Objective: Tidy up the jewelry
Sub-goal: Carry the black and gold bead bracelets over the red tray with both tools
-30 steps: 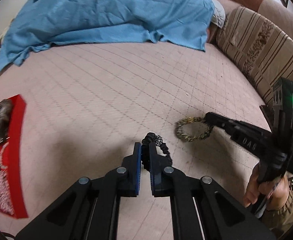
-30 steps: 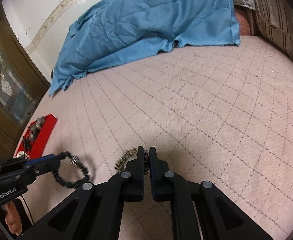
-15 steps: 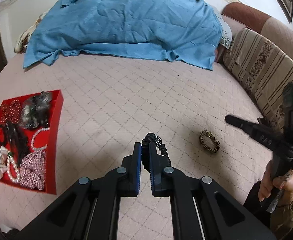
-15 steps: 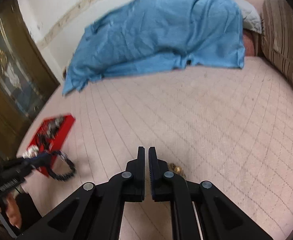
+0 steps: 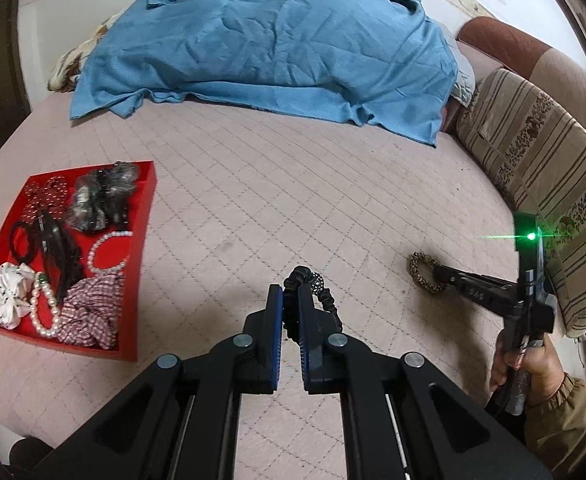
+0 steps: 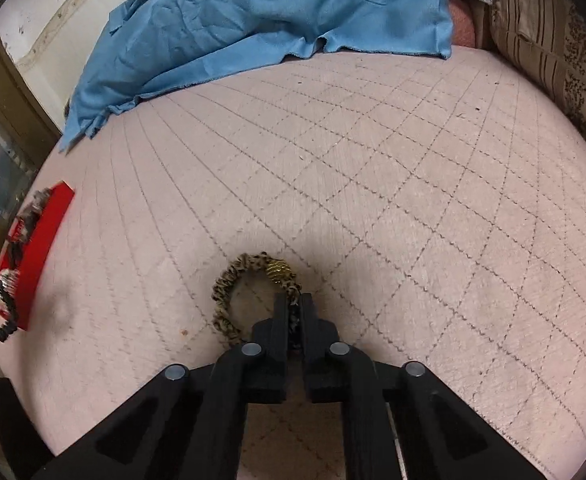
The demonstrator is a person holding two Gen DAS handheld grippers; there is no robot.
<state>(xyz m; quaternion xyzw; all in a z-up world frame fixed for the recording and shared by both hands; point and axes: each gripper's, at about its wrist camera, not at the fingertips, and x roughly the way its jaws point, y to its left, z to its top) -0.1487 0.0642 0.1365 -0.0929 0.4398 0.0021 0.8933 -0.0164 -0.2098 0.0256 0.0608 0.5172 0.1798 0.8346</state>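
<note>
Since a second ago the left gripper (image 5: 291, 294) has swung over toward the red tray (image 5: 143, 264), which now shows whole at the left of the left wrist view; before, only its edge showed. Half a second ago the right gripper (image 6: 293, 306) was off the leopard-print scrunchie (image 6: 229, 292), which lay alone on the bed; now it is back on it.

Left gripper: jaws nearly together, clamped on a black scrunchie (image 5: 325, 296) with a small sparkly bead. Loop sticks up past the fingertips and hangs down their right side. Held above the pink quilted bed cover (image 5: 293, 184), to the right of the tray, apart from it.

Right gripper: jaws closed on the leopard-print scrunchie at its near right part, close to a gold bead. Rest of the loop lies out to the left of the fingers, on or just over the bed cover; cannot tell whether it is lifted. In the left wrist view a hand (image 5: 533, 372) in a brown sleeve grips this tool's handle.

Tray on the bed holds a white spotted scrunchie (image 5: 7, 294), a checked one (image 5: 91, 312), pearl strings (image 5: 45, 312), black hair ties (image 5: 23, 240), grey and dark red pieces at the far end.

Blue blanket (image 5: 273, 44) heaped at the far side. Striped cushion (image 5: 533, 160) along the right.
</note>
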